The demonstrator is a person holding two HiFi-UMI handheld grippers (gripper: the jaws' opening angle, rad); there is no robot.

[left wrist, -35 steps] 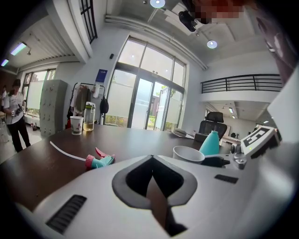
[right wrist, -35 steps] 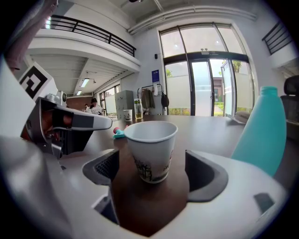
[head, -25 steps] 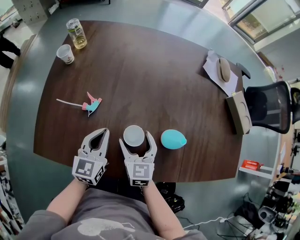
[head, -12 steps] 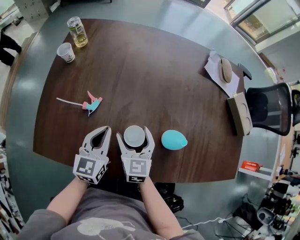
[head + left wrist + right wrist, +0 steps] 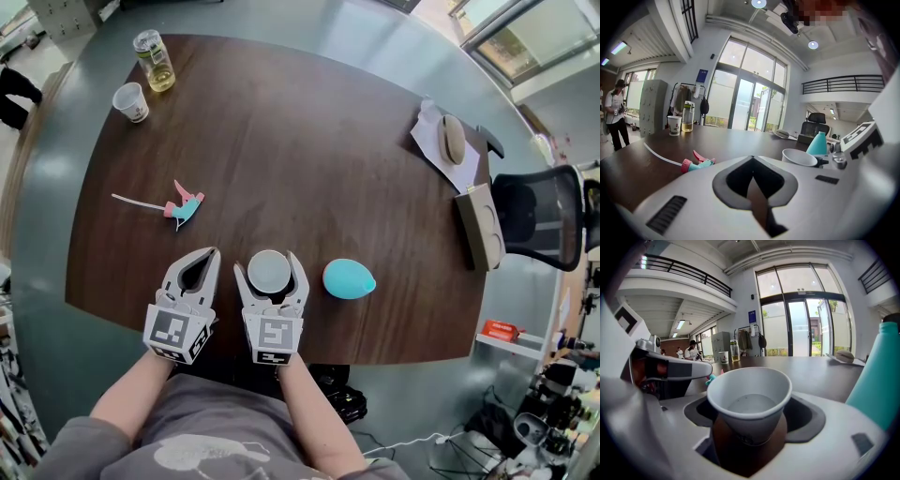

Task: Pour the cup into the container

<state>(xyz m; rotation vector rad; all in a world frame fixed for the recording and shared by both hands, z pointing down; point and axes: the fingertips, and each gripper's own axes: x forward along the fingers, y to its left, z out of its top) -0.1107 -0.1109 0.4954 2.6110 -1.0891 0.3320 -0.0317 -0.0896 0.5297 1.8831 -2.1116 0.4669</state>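
The right gripper (image 5: pixel 270 268) is holding the paper cup (image 5: pixel 750 404) clamped between its two jaws, one jaw pressing on each side of it. The cup is standing upright and seems to be resting on the table (image 5: pixel 309 141), close to the near edge, with some clear liquid lying in its bottom. Just left of the cup, the left gripper (image 5: pixel 208 255) is keeping its jaws pressed together on nothing. Just right of the cup, and apart from it, the teal bottle (image 5: pixel 349 278) is standing; this is probably the container to fill. A spray head (image 5: pixel 185 207) with a thin tube is lying further from the cup, to its left and beyond it, so the bottle's neck is probably open. The task looks to be only at its beginning: the grasp is made, but nothing is being poured yet. Lifting the cup, bringing it over the bottle's neck and tilting it are all waiting to be done.
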